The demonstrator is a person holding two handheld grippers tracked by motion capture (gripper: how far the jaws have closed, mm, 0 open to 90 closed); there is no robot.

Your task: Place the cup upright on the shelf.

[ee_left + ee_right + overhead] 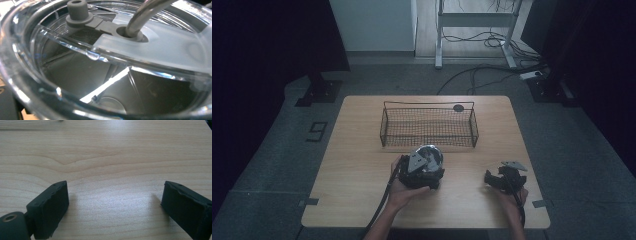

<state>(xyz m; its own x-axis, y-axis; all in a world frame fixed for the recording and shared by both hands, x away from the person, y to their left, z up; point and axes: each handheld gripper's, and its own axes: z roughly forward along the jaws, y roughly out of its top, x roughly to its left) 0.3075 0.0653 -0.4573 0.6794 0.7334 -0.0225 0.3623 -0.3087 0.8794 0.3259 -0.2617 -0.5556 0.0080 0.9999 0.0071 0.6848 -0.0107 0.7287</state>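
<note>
One wire basket (429, 126) holds nothing visible; just before it, the left gripper (424, 170) meets one clear lidded tumbler (105, 75), its grip impossible to tell. The right gripper (115, 202), well right of the basket, has its jaws spread wide.

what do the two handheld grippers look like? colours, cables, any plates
Both the left gripper and right gripper have black bodies topped by a grey three-cornered plate, each trailing a black cable. The right's pads are black, rectangular and worn. Forearms are bare, no sleeves.
</note>
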